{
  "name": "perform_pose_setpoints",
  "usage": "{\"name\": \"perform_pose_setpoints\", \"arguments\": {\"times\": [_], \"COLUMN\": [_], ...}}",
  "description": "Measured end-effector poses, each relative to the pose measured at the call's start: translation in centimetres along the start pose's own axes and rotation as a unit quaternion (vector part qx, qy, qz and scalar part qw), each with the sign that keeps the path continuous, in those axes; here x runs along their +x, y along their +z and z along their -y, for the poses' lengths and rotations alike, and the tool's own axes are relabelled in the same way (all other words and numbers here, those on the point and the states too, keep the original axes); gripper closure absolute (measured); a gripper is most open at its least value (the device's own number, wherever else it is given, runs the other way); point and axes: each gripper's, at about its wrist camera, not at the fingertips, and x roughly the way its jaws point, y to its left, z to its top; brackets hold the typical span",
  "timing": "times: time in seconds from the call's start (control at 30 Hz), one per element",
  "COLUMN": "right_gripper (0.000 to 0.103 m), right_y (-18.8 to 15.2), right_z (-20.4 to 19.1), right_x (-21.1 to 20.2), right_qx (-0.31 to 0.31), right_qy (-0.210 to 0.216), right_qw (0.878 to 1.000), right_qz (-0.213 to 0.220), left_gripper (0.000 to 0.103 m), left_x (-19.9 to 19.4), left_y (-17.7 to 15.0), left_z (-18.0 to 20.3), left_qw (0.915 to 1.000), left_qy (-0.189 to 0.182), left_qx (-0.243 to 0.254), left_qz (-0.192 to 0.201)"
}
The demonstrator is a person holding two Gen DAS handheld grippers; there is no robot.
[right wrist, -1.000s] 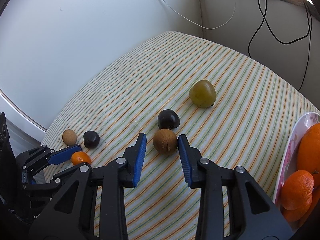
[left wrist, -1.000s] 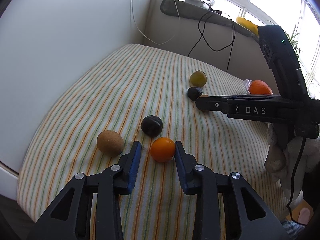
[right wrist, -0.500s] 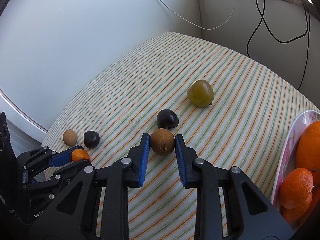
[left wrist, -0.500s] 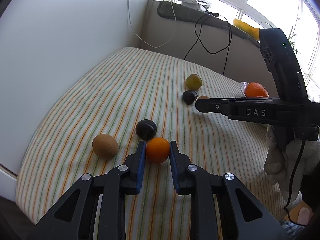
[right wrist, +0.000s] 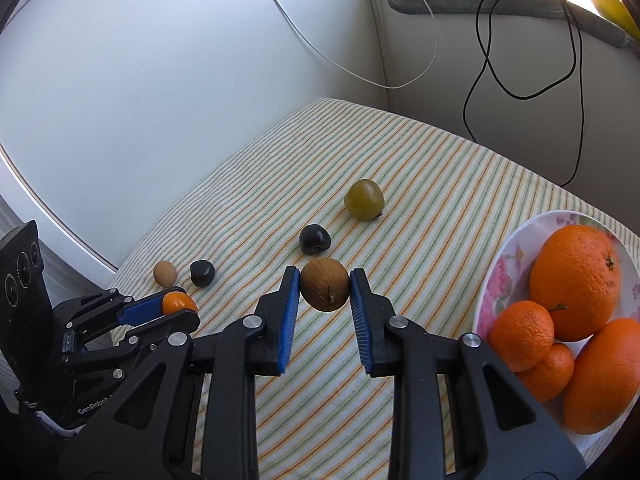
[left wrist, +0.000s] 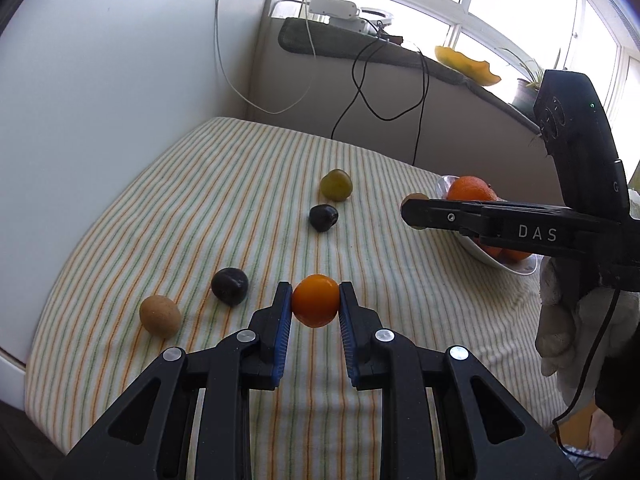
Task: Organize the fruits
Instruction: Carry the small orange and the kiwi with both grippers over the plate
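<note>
Left wrist view: the left gripper (left wrist: 315, 306) is clamped on a small orange fruit (left wrist: 315, 300), both blue pads pressed to its sides, and the fruit sits clear of the striped cloth (left wrist: 240, 184) that covers the table. Just beyond the gripper's left finger lie a dark plum (left wrist: 229, 286) and, nearer the table's left edge, a tan round fruit (left wrist: 159, 315). Further toward the far edge rest a second dark plum (left wrist: 323, 217) and a green fruit (left wrist: 336, 185), close together but apart. At the right side the right gripper (left wrist: 416, 210) reaches in sideways, a brown fruit (left wrist: 414, 197) showing at its tip in front of a bowl (left wrist: 492, 262) of oranges. A white-gloved hand (left wrist: 568, 332) holds its handle.

Right wrist view: the right gripper (right wrist: 325, 292) is closed on the brown fruit (right wrist: 324, 284), its pads against both sides, the fruit lifted off the cloth. Just behind it lies the second dark plum (right wrist: 315, 239), and the green fruit (right wrist: 364, 199) lies beyond that, toward the far edge. Near the left edge sit the tan round fruit (right wrist: 165, 273) and the dark plum (right wrist: 202, 273), side by side. Below them the left gripper (right wrist: 180, 307) pinches the small orange fruit (right wrist: 179, 303). At the right edge the flowered bowl (right wrist: 500, 264) holds several oranges (right wrist: 575, 280), well apart from the held brown fruit.
</note>
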Motion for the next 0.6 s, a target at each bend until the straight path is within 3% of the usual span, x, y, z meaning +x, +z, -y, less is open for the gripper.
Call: {"name": "perform_pose_setpoints", "arguments": {"times": [0.6], "right_gripper": [0.076], "right_y": [-0.8], "right_z": [5.9], "right_x": [-7.4], "right_qx": [0.035], "right_qy": [-0.030], "right_qw": [0.998], "right_qz": [0.050], "left_gripper": [0.082], "left_x": [2.0], "left_y": [1.9], "left_z": [8.3], "left_qw": [0.9956], "left_qy": [-0.072], "left_qx": [0.060], "left_qz": [0.002]}}
